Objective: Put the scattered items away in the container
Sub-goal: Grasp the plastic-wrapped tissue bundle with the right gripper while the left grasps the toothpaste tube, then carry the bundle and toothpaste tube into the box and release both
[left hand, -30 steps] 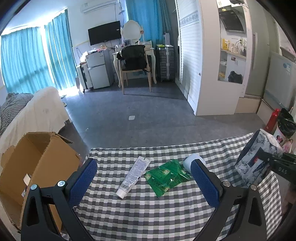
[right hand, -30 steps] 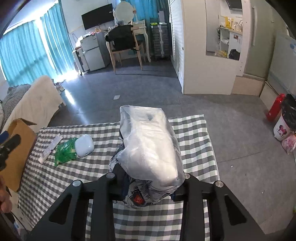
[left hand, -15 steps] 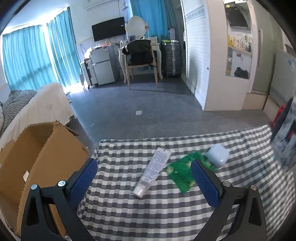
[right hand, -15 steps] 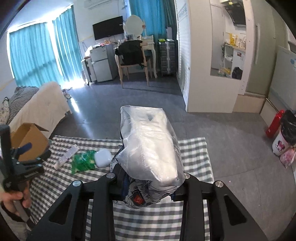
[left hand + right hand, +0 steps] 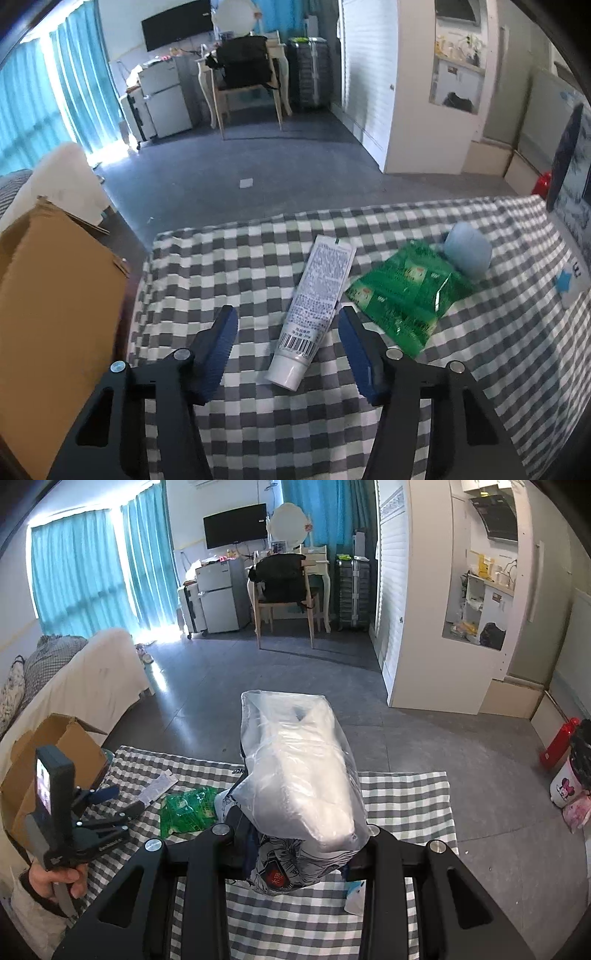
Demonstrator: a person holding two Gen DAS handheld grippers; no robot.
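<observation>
- Tube (image 5: 317,310), white with dense black print and a barcode near its cap, is lying on the checked tablecloth (image 5: 258,435), cap end pointing toward the left gripper (image 5: 288,332); the small print is too fine to read.
- The left gripper's blue pads (image 5: 221,347) have just been closing and are standing half apart, one on each side of the tube's lower end, neither pressing on it.
- A green foil packet (image 5: 406,295) is sitting just right of the tube, its label pictures visible but its lettering unreadable.
- A pale blue rounded case (image 5: 467,253) is touching the packet's far corner, further right of the tube.
- A brown cardboard box (image 5: 55,314) is standing open to the tube's left, beside the table edge.
- The right gripper (image 5: 295,853) is clamping tight on a clear plastic-wrapped white pack (image 5: 299,775) with grey patterned paper and a red label bearing characters too small to read, held well right of the tube.
- A person's hand (image 5: 55,882) is gripping the left tool's handle.
</observation>
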